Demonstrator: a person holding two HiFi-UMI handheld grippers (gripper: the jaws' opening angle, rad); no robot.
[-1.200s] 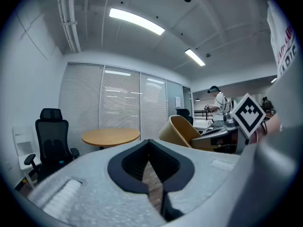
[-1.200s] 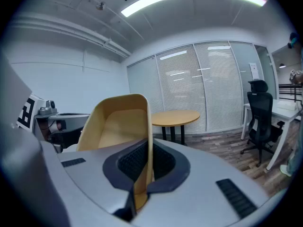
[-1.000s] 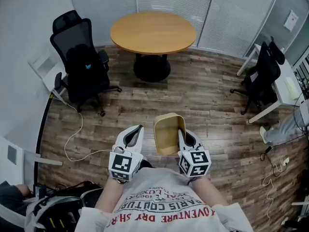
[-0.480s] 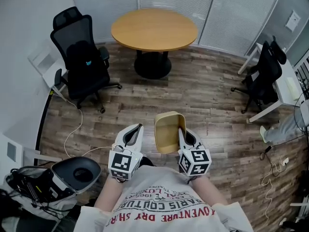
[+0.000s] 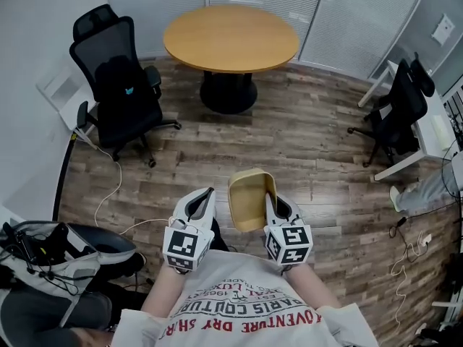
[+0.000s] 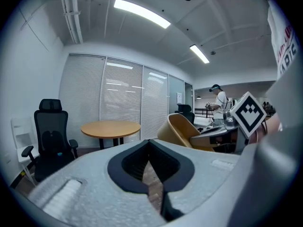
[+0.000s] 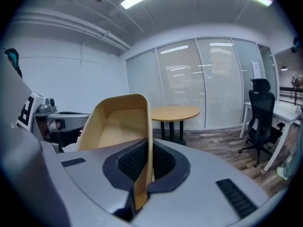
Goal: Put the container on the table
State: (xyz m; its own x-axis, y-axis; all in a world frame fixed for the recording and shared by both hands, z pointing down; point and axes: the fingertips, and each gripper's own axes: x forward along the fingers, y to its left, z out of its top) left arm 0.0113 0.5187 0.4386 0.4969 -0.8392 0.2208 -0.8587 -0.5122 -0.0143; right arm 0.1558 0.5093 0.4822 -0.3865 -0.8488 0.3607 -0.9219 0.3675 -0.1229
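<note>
Your right gripper [image 5: 270,204] clamps one wall of the tan container [image 5: 248,197], carrying it rim-forward just to its left. Beyond that, your left gripper [image 5: 200,202] rides closed and empty. The round table [image 5: 230,36] waits well ahead.

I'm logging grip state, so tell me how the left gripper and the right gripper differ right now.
The right gripper is shut on the tan container, clamping its side wall; the left gripper is shut on nothing. The right gripper holds the tan container above the floor; the left gripper hangs beside it, not touching. Both point toward the round table.
</note>
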